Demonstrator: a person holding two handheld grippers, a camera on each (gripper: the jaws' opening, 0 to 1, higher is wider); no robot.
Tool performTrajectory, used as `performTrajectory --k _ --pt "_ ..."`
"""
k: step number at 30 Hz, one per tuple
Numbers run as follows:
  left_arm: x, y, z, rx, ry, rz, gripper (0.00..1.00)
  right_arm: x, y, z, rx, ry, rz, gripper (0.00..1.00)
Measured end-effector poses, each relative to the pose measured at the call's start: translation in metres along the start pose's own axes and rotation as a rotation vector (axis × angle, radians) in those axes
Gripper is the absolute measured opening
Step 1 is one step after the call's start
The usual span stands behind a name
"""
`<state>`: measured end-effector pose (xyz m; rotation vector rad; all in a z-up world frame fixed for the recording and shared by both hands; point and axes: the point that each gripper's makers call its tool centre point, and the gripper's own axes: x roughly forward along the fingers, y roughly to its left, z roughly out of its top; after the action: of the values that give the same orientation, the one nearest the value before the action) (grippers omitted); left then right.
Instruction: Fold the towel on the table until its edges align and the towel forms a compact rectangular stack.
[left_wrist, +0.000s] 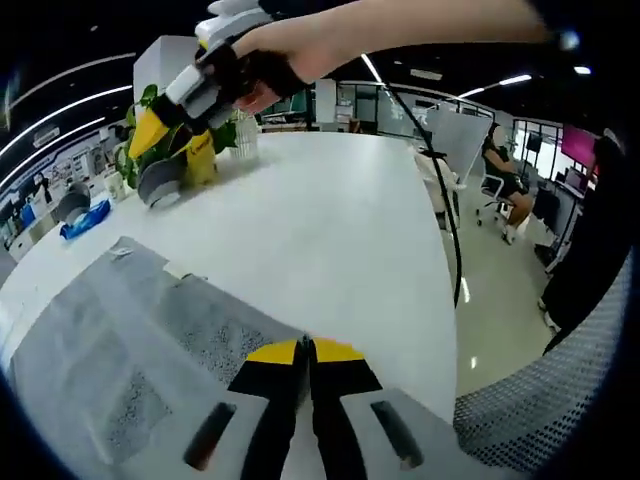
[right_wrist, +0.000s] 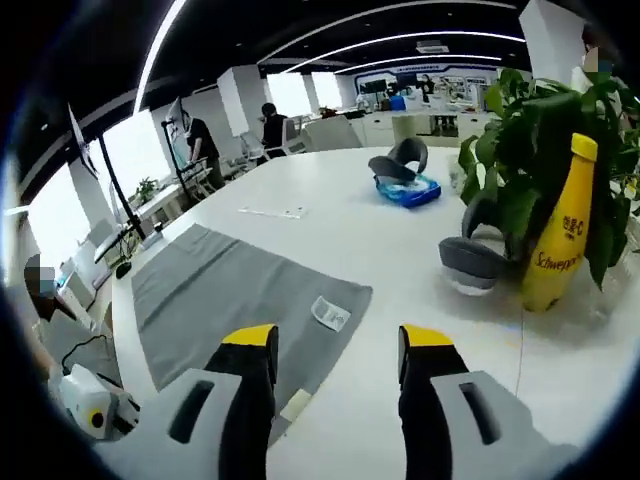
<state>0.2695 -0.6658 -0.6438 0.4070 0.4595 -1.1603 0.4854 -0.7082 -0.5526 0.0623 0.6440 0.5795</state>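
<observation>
Left tongs (left_wrist: 305, 350) pinch my towel's (right_wrist: 235, 290) edge; right tongs (right_wrist: 335, 345) gape wide above the table (right_wrist: 400, 240).

towel (right_wrist: 235, 293) lies flat on table (right_wrist: 400, 260), bottle (right_wrist: 560, 235) well right.

White counter (right_wrist: 400, 250) seen, broad, rounded edge. Grey towel (right_wrist: 230, 290) laid flat on it, white label (right_wrist: 330, 314) at one edge. Yellow bottle (right_wrist: 560, 235) stood upright just beside potted plant (right_wrist: 540, 120). Blue object (right_wrist: 408, 190) near far edge; grey rounded object (right_wrist: 472, 258) near bottle.
</observation>
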Motion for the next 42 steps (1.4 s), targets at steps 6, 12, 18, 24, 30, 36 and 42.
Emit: performTrajectory --k 6,12,18,24,30,36,42 --pt "-0.011 -0.002 0.04 -0.13 -0.124 0.001 0.02 0.051 -0.017 0.001 0.057 0.043 -0.002 0.41" --pt "-0.027 -0.001 0.071 -0.134 -0.174 0.007 0.02 0.081 -0.044 -0.024 0.047 0.145 -0.084 0.29" --pt "-0.038 0.0 0.096 -0.144 -0.212 0.02 0.02 0.09 -0.053 -0.038 0.066 0.169 -0.101 0.17" --pt "-0.049 0.001 0.111 -0.154 -0.254 0.043 0.03 0.086 -0.056 -0.047 0.035 0.172 -0.112 0.07" --pt "-0.057 0.006 0.12 -0.162 -0.282 0.073 0.03 0.081 -0.054 -0.05 -0.033 0.211 -0.104 0.07" --pt "-0.063 0.002 0.132 -0.156 -0.314 0.079 0.03 0.076 -0.055 -0.047 -0.152 0.241 -0.125 0.04" --pt "-0.078 0.009 0.16 -0.161 -0.392 0.094 0.03 0.065 -0.06 -0.009 -0.17 0.175 -0.108 0.03"
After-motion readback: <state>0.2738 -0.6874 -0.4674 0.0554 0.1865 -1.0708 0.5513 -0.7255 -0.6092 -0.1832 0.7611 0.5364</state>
